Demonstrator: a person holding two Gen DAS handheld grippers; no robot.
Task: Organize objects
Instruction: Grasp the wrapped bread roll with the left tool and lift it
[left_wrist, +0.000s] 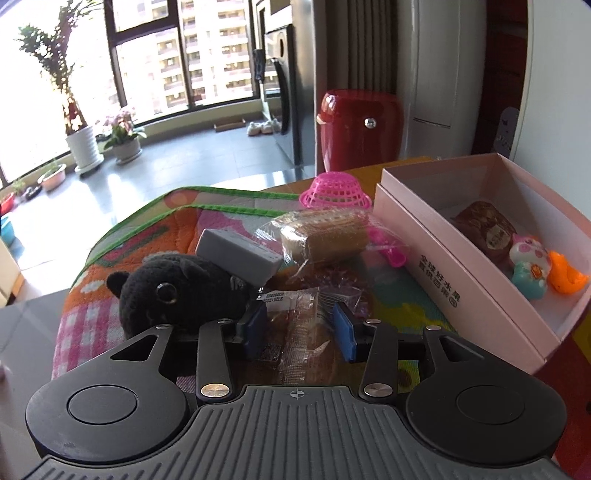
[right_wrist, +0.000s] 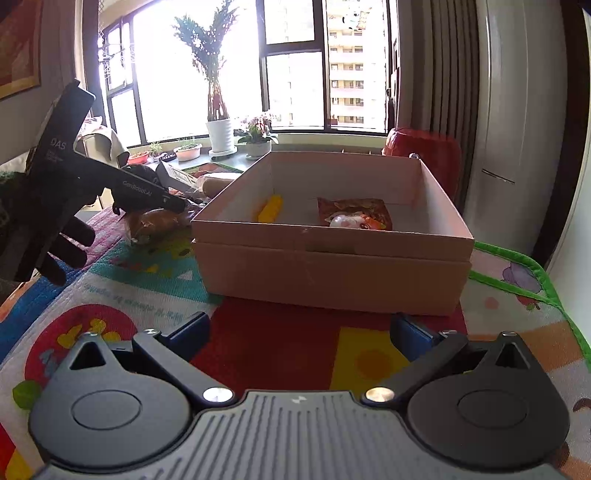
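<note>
The pink box (left_wrist: 458, 273) sits open on the play mat (left_wrist: 147, 236), and everything else is easiest to place from it. Inside it already lie a brown packet (left_wrist: 484, 229), a small pig figure (left_wrist: 528, 258) and an orange duck (left_wrist: 565, 277), so the box seems to be where the loose things are meant to go. Just to the left of the box is the unsorted pile: a wrapped bun (left_wrist: 306, 332) nearest the camera, a roll of biscuits (left_wrist: 325, 236) behind it, a grey block (left_wrist: 236, 254), a black plush toy (left_wrist: 173, 291) farthest from the box, and a pink basket (left_wrist: 336, 192) upside down by the box's far corner. The left gripper (left_wrist: 301, 325) has its fingers partly apart on either side of the bun; whether the pads are pressing on the wrapper I cannot tell. It is probably lined up there to lift the bun across into the box. The right gripper (right_wrist: 299, 332) waits in front of the box, wide open and holding nothing, out of the other's way.
</note>
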